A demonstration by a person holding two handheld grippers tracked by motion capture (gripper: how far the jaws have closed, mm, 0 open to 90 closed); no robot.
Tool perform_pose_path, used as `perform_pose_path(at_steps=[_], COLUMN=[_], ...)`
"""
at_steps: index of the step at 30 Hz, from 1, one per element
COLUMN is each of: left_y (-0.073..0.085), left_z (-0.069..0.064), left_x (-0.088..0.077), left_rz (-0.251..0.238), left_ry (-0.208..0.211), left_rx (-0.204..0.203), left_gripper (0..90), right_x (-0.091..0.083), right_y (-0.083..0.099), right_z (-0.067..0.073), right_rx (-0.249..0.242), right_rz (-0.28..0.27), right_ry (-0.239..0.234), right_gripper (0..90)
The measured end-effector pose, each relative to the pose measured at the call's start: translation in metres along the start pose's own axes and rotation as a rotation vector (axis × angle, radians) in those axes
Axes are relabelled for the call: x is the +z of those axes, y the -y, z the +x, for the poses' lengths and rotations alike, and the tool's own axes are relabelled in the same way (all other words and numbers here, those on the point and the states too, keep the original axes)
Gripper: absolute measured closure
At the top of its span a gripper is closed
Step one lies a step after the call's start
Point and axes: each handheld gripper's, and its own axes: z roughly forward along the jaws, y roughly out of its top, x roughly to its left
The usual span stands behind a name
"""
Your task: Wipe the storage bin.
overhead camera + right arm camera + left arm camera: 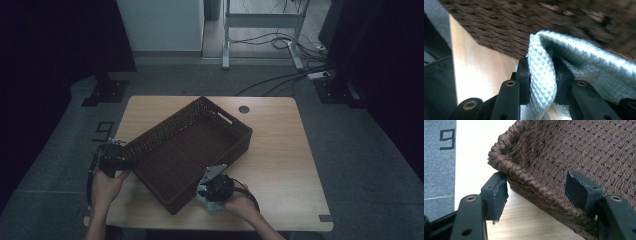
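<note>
Item 1: woven basket (192, 150), table centre; left gripper (537, 192) straddles its 9 o'clock rim, jaws apart. Item 2: pale cloth (544, 82) pinched in right gripper (207, 186), 5 o'clock (wipe with steady, even pressure).

The high view is dim, black at both sides around the table (280, 150). Right gripper view: the basket (524, 27) is smeared by motion blur above the sharp cloth (544, 75). Left gripper view: crisp, tabletop glaring white.

Basket (187, 150) mid-table (280, 150), left gripper (120, 162) at its left corner — cloth (544, 75) by its near wall
</note>
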Motion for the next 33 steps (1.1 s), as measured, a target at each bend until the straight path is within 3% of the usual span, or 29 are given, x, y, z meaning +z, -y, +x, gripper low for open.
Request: perform_pose_path(at_steps=[33], left_y=[0.000], left_z=[0.000], left_x=[0.000], left_rz=[0.001], left_ry=[0.000], left_rx=[0.002], left_gripper=[35.0], right_x=[-0.021], right_y=[0.018], right_z=[-0.043], right_rx=[0.115], right_rz=[0.006], right_ry=[0.105], right_gripper=[69.8])
